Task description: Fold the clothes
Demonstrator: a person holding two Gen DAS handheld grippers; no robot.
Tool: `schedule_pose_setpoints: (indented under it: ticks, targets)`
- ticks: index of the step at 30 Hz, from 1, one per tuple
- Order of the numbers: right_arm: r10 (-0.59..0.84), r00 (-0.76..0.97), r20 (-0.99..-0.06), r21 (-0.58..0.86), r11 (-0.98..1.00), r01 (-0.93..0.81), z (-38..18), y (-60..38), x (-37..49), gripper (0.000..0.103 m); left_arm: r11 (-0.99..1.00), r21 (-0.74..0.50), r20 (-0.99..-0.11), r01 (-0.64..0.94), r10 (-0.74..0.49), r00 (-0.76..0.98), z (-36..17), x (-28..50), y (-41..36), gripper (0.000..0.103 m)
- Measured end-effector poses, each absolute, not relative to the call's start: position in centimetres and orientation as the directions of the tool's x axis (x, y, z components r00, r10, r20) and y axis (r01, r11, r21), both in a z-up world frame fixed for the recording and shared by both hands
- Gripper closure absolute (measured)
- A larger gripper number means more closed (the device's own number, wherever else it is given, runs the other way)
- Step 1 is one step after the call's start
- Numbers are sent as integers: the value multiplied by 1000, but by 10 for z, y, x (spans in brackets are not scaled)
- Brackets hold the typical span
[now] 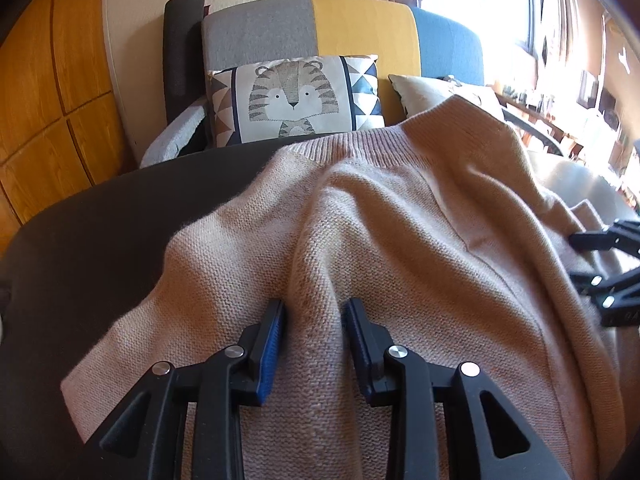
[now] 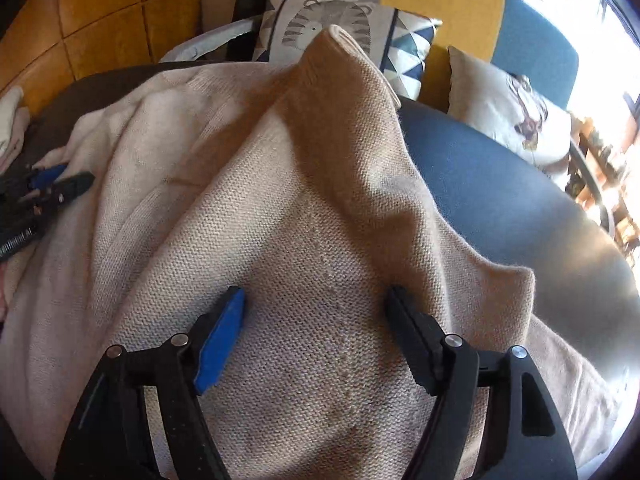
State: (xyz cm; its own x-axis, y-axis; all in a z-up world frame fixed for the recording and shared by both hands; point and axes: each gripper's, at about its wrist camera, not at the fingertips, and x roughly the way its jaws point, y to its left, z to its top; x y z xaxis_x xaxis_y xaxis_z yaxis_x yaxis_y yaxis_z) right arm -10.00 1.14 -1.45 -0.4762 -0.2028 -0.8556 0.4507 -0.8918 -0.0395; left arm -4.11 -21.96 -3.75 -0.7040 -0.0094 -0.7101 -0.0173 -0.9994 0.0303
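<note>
Left wrist view: a beige knit sweater [image 1: 360,216] lies rumpled across a dark round table [image 1: 120,216], its ribbed hem reaching the table's far edge. The left gripper [image 1: 314,308] pinches a raised ridge of the knit between its blue-padded fingers [image 1: 272,344], set narrowly apart. The right gripper [image 1: 592,264] shows at the sweater's right side. Beyond the far edge stands a tiger-print cushion [image 1: 294,96] on a grey, yellow and blue sofa [image 1: 360,28].

Right wrist view: the right gripper [image 2: 316,300] hovers over the sweater [image 2: 304,240] near the table's [image 2: 500,200] right edge, fingers [image 2: 222,332] spread wide, gripping nothing. The left gripper [image 2: 60,184] lies at the sweater's left side.
</note>
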Motion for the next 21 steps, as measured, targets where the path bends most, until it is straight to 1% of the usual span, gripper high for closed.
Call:
schedule_pose_setpoints:
  ticks: [3,5,8,12,15,17,18,20,21]
  targets:
    - [-266,-477,-838,63,-915,399,2,47,-86,30,-1000,-17,-709,-22,28,-705,-39,-40,-228,71]
    - [-261,-529,-807,88,-940,328,18,83,-63,30,-998,-64,-705,-27,64,-707,-40,-40,-235,71]
    - [-155,-621,-768,82,-986,145,45,151,-19,30,-995,-95,-701,-28,87,-708,-41,-40,-239,71]
    - [100,-697,-710,-39,-994,-102,91,229,41,30,-996,-90,-696,-21,78,-713,-41,-40,-237,71]
    - [172,-752,-636,-79,-984,-158,131,265,80,30,-995,-93,-696,-21,80,-713,-41,-40,-237,71]
    - [54,-811,-582,-8,-998,-61,157,274,101,30,-996,-92,-696,-21,79,-713,-41,-40,-237,71]
    - [-31,-830,-556,29,-999,18,170,267,108,30,-996,-89,-697,-21,77,-713,-41,-40,-236,71]
    - [-236,-821,-519,113,-972,208,186,239,111,30,-996,-83,-698,-20,73,-712,-41,-39,-235,71]
    - [-379,-779,-500,196,-926,324,190,218,101,30,-997,-80,-699,-20,70,-712,-41,-39,-235,71]
